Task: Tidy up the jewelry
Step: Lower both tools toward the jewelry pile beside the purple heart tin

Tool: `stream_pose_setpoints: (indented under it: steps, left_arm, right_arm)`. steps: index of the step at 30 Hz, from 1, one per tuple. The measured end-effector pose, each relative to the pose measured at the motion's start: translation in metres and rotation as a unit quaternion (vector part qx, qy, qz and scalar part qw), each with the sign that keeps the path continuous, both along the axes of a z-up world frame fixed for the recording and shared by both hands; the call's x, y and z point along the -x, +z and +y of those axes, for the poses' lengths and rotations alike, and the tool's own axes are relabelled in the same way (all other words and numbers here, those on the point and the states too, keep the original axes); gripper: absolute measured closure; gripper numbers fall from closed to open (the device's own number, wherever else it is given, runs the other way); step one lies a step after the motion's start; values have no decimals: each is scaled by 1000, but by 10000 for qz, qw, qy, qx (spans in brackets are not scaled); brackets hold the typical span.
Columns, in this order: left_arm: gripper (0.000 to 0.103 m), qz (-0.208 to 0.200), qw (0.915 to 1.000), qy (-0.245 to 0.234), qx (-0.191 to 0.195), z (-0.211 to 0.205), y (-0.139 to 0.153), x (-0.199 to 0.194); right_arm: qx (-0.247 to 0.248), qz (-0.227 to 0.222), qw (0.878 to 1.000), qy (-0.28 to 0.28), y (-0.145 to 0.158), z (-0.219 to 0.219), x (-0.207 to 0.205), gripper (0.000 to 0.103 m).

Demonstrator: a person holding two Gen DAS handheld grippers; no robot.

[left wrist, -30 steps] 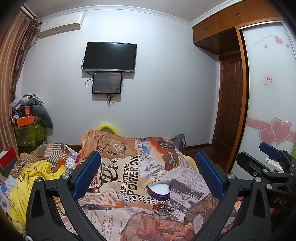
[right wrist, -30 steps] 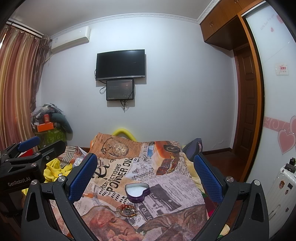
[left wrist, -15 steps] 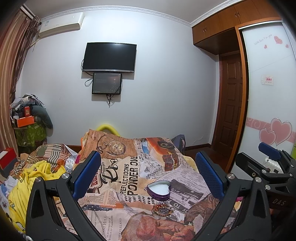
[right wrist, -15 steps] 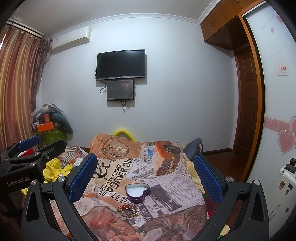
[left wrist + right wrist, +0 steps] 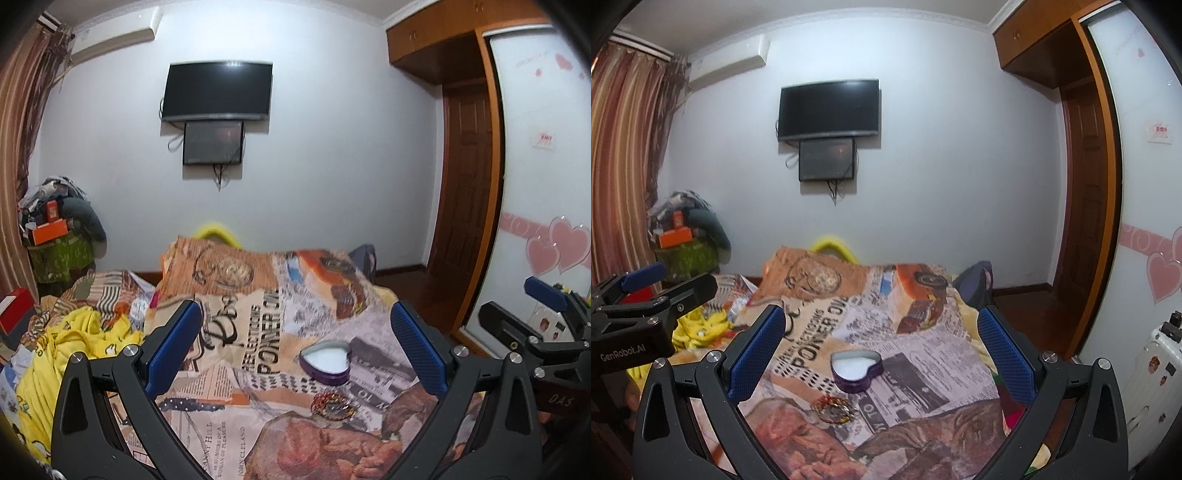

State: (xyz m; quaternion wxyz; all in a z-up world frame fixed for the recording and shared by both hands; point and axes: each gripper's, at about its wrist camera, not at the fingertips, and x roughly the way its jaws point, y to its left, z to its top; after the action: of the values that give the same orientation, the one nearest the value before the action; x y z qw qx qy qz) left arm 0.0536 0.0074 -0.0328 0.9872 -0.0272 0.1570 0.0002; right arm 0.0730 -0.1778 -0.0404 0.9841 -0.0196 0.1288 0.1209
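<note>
White walls close in a bedroom where a dark television (image 5: 218, 90) hangs above a smaller screen (image 5: 213, 143), and a bed (image 5: 258, 295) below is covered with a blanket printed like old newspaper. On that blanket sits a purple heart-shaped tin (image 5: 325, 361), lidless and showing a white inside. Just in front of it, on the near side, lies a small tangle of gold and red jewelry (image 5: 332, 402), apart from the tin. The left gripper (image 5: 295, 349) hangs above the bed with its blue-padded fingers (image 5: 173, 347) spread wide and holding nothing; the tin and the jewelry show between them. The right gripper (image 5: 881, 354) is likewise spread wide and empty, framing the same tin and jewelry. Yellow clothes (image 5: 74, 343) are heaped at the left of the bed.
</note>
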Motion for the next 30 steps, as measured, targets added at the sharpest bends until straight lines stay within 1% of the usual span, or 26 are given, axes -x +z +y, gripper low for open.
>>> stream_pose_setpoints:
  steps: [4,6,8,10,13,15,18,20,23,27,28,30]
  left_arm:
    - [0,496,9988,23,6,8,-22,-27]
    - [0,751,9972,36,15,12,-36,-41]
    - [4,969,9953,53,19,16,-50,-51]
    - [12,1246,9922,28,8,19,-64,-64]
    - [20,1631,9866,-53,14,20,-85,-80]
    - [22,1827,9832,-32,-1,20,-98,-89]
    - [29,2077,9782,-68,-22,19,-114,-102]
    - [31,2214,9751,-120,-50,18,-122,-108]
    - [35,2349,9718,-183,-74,16,-132,-115]
    - [41,2533,9667,-363,20,16,-142,-125]
    - [44,2558,9660,-388,32,16,-144,-126]
    - [50,2628,9637,-466,71,16,-149,-129]
  right_arm:
    - [70,310,9995,-53,-19,-4,-15,0]
    - [52,610,9981,-51,-32,-6,-27,0]
    - [36,865,9962,-57,-44,-9,-38,0]
    - [66,1151,9933,-59,-60,-11,-50,0]
    - [105,1490,9888,-17,-75,-11,-61,2]
    - [107,1729,9849,65,-84,-11,-70,11]
    - [79,2083,9777,252,-97,-10,-82,19]
    - [68,2248,9737,375,-106,-8,-88,24]
    - [26,2518,9657,632,-119,-1,-99,30]
    - [10,2870,9528,987,-137,12,-110,40]
    - [16,2950,9495,1072,-141,15,-112,41]
    - [48,3036,9457,1161,-147,20,-114,46]
